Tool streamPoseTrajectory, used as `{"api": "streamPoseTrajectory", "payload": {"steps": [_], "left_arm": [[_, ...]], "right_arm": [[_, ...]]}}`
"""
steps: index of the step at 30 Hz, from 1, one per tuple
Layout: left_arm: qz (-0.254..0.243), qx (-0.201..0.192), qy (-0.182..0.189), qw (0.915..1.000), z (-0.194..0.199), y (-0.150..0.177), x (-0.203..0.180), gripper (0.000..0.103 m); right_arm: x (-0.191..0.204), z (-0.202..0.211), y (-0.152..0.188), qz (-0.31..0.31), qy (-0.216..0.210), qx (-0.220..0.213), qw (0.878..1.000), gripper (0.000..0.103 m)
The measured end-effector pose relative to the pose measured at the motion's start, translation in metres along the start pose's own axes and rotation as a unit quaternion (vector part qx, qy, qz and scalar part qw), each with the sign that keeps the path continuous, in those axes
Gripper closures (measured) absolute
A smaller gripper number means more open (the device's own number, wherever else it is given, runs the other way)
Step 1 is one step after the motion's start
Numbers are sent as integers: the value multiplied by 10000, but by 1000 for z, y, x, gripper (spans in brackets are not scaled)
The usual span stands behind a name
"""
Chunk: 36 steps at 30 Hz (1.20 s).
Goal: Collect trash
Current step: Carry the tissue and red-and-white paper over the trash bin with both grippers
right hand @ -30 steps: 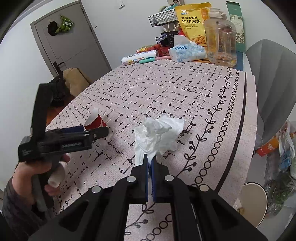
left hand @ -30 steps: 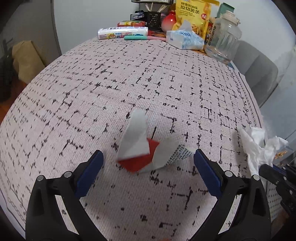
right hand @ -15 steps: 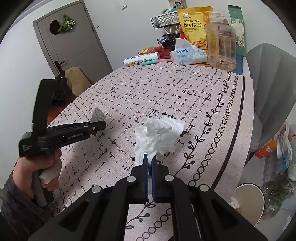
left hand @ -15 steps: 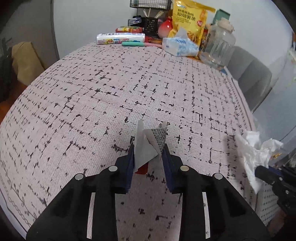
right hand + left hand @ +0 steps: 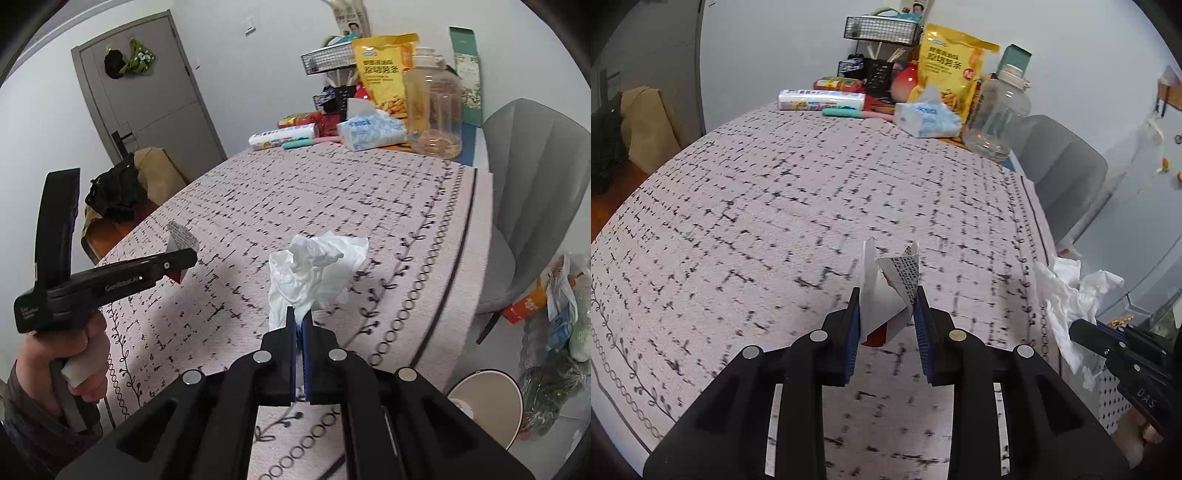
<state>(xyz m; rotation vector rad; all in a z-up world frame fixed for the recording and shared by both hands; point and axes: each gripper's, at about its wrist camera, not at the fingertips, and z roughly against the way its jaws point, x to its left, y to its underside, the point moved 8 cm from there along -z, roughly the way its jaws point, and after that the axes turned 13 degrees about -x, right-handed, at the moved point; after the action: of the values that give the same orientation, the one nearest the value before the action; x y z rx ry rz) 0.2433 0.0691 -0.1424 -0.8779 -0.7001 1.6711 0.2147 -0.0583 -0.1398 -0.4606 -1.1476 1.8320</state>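
Left gripper (image 5: 886, 314): jaws have just been closing and now pinch a folded wrapper (image 5: 886, 291), white and red with a printed panel. The wrapper stands up between the blue pads (image 5: 851, 332), its top edges poking out ahead of the fingertips, and appears clear of the patterned tablecloth (image 5: 757, 221) under it. In the right wrist view the same wrapper (image 5: 181, 236) sticks up from the tip of the left gripper (image 5: 184, 260), gripped by a hand (image 5: 79, 354).

Right gripper (image 5: 299, 317): jaws pressed together on a crumpled white tissue (image 5: 314, 269), which bunches up just ahead of the fingertips. From the left wrist view the tissue (image 5: 1071, 295) hangs at the tip of the right gripper (image 5: 1078, 328), off to the right of the left one.

Well beyond both grippers, at the table's far end: tissue pack (image 5: 369, 129), clear jar (image 5: 434, 110), yellow snack bag (image 5: 384, 74).
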Motion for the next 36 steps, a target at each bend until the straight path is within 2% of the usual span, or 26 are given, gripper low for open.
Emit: {"api": "streamPoseTrajectory", "payload": {"steps": [10, 19, 25, 36], "left_arm": [[-259, 19, 595, 9979, -9, 0, -76, 76], [-548, 249, 1188, 9911, -31, 12, -163, 76], [-903, 499, 1504, 9832, -50, 27, -220, 76], [-1208, 994, 1741, 9722, -83, 67, -286, 76]], "right_arm": [[-67, 38, 0, -356, 581, -204, 9975, 99], [-137, 67, 16, -762, 1127, -255, 9904, 99], [-192, 75, 40, -1185, 1445, -216, 9821, 96], [-288, 58, 103, -1817, 1878, 87, 9652, 96]]}}
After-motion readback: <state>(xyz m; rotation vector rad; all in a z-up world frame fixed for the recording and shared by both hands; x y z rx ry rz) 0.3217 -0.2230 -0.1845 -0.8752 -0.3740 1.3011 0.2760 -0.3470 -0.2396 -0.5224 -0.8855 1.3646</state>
